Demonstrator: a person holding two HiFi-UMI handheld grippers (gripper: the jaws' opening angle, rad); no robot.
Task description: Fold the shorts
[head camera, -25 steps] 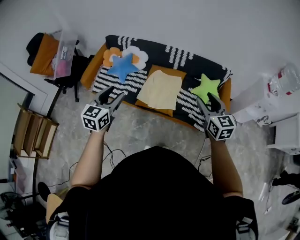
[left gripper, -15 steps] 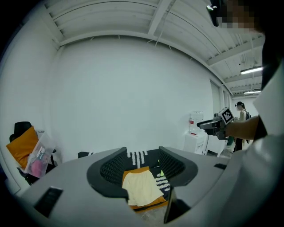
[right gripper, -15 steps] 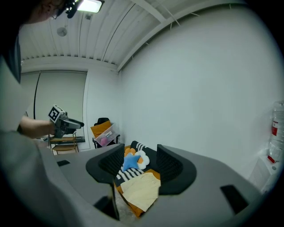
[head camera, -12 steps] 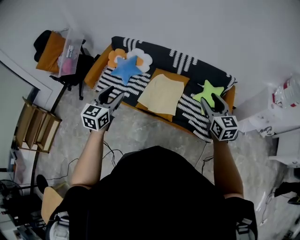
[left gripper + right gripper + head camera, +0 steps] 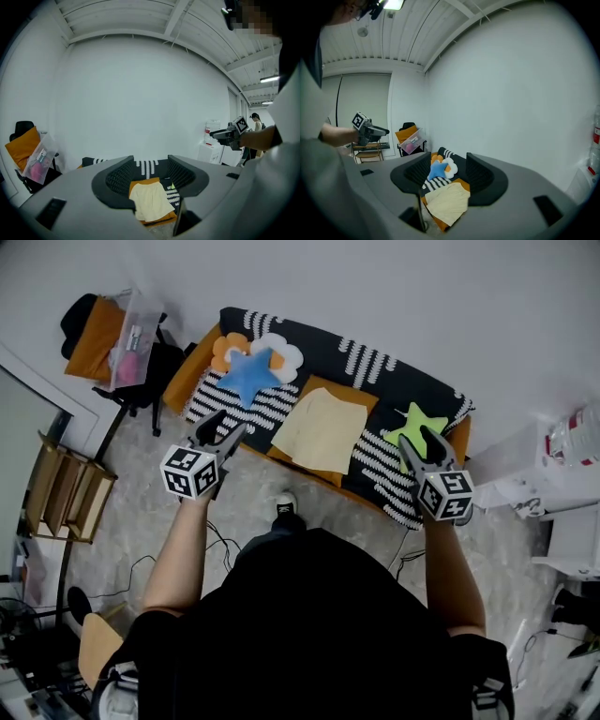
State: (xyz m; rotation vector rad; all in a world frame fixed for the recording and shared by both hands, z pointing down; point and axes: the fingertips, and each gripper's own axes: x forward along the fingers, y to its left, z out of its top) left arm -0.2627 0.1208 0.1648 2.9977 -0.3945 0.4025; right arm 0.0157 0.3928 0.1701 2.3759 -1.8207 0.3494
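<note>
The shorts [image 5: 323, 430] are pale yellow and lie spread flat on an orange pad [image 5: 330, 471] midway along the sofa [image 5: 394, 371], reaching toward its front edge. A blue star cushion [image 5: 248, 376] sits toward the sofa's left end and a green one [image 5: 414, 418] toward its right. The left hand-held gripper [image 5: 228, 423] and right hand-held gripper [image 5: 415, 437] hover off the front edge, jaws apart and empty.

The shorts [image 5: 323, 430] are showing pale yellow on an orange cushion [image 5: 347, 388]. The sofa [image 5: 384, 367] is wearing black with white stripes. One star pillow [image 5: 248, 376] is glowing blue and another [image 5: 410, 420] is glowing green. The flower pillow [image 5: 286, 357] is showing white and orange. The left gripper [image 5: 225, 426] and right gripper [image 5: 415, 437] are showing dark grey, with black and white squares. The floor [image 5: 253, 493] is looking grey.
</note>
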